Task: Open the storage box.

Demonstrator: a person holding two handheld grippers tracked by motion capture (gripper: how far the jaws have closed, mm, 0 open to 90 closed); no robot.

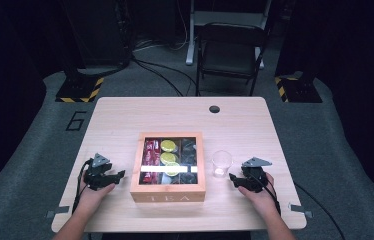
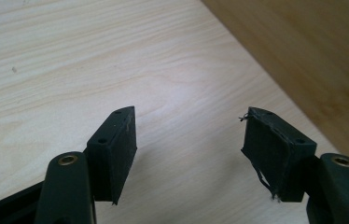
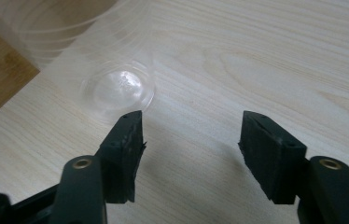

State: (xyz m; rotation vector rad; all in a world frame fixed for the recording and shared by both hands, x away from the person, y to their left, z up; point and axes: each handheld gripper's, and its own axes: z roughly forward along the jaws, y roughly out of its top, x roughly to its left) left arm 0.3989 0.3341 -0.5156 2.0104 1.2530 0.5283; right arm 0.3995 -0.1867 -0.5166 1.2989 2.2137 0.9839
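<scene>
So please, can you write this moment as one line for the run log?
left gripper: open, empty, beside tea box | right gripper: open, empty, near clear cup | box lid: closed

The wooden box (image 1: 168, 192) at the lower middle of the high view carries the word "TEA" across its front wall. On the grey floor (image 1: 50, 145) at the left, beside the table, stands a large dark "6".

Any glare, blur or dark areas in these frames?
High view: a white glare band crosses the tea box lid, the room around the table is dark. Right gripper view: the clear cup is soft near its rim. Left gripper view: evenly lit, box side blurred.
</scene>
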